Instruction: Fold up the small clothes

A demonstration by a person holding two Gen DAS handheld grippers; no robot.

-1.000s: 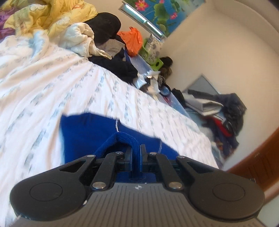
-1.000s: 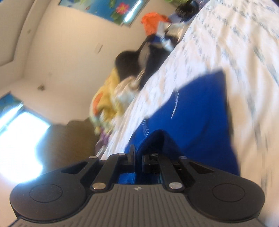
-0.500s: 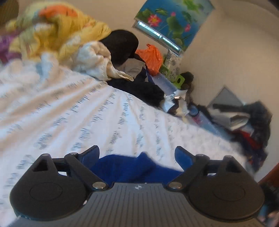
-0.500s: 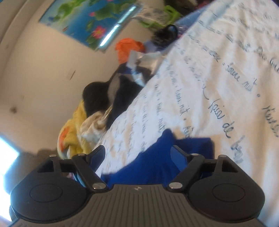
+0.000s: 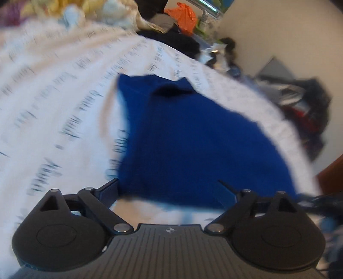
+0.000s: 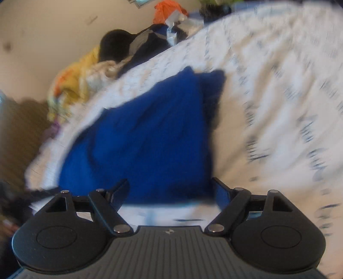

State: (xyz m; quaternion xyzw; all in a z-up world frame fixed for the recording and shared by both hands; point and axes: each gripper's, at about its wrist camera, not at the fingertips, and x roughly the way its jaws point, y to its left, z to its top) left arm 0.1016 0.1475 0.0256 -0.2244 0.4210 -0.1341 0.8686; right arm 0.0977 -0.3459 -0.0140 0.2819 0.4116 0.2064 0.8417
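A blue garment (image 5: 188, 137) is lying folded and flat on a bed covered by a white sheet printed with dark script (image 5: 53, 111), its near edge sitting just ahead of both tools. In the left wrist view the cloth is filling the centre and stretching toward 2 o'clock, with a small raised fold at its far end near 12 o'clock. The left tool (image 5: 171, 191) is standing with its jaws spread wide, nothing pinched between them, the garment's near hem lying across the gap. In the right wrist view the same garment (image 6: 150, 137) is running from the centre up toward 12 o'clock, and the right tool (image 6: 171, 191) is likewise gaping wide and gripping nothing. Both views are smeared by motion blur. Beyond the garment, at the far end of the bed, a heap of yellow bedding (image 6: 70, 85) is sitting at 10 o'clock in the right view, beside dark clothes (image 6: 133, 49) and an orange bag (image 5: 182, 15) near 12 o'clock against a cream wall (image 5: 278, 34).
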